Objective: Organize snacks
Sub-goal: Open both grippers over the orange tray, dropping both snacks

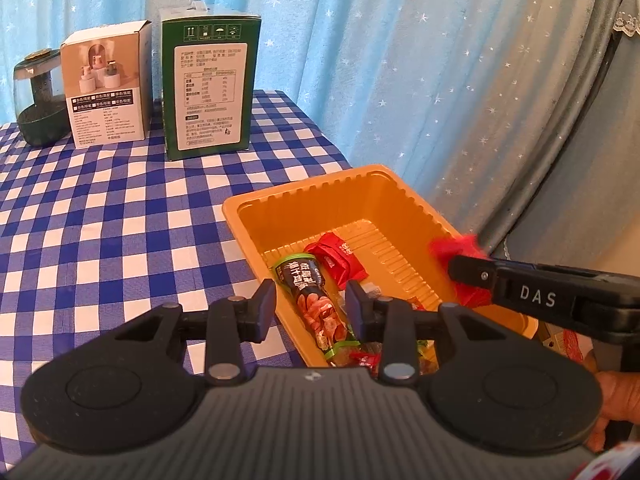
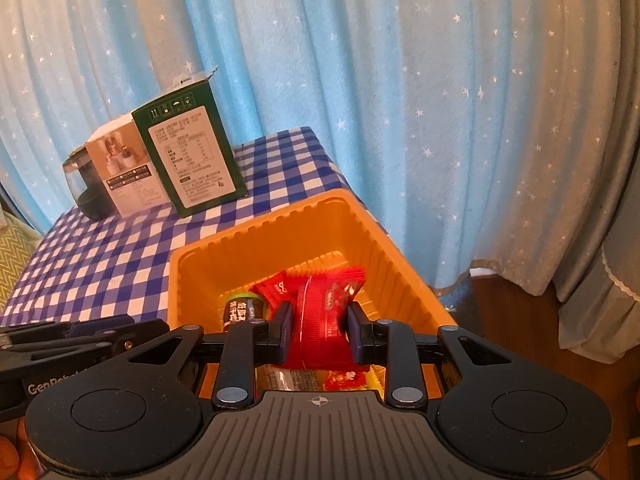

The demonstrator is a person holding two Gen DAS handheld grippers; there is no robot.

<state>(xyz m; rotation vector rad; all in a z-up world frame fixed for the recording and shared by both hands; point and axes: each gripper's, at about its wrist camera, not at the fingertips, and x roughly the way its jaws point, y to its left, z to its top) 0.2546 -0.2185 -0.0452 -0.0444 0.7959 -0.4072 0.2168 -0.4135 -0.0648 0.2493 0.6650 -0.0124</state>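
An orange plastic tray (image 1: 304,188) (image 2: 256,232) sits at the right edge of the checked table. In it lie a long green-and-black snack pack (image 1: 308,292) (image 2: 244,308), a red packet (image 1: 338,258) (image 2: 274,288) and several small wrapped snacks at the near end. My right gripper (image 2: 318,332) (image 1: 454,272) is shut on another red packet (image 2: 324,308) (image 1: 448,248), held above the tray's right side. My left gripper (image 1: 311,312) hovers over the tray's near left wall. Its jaws stand apart, with nothing pressed between them.
At the table's far side stand a green box (image 1: 210,92), a white box (image 1: 106,84) and a dark glass jar (image 1: 38,100). A blue starred curtain hangs behind. The blue-and-white checked cloth (image 1: 100,220) spreads left of the tray. A hand (image 1: 616,400) grips the right tool.
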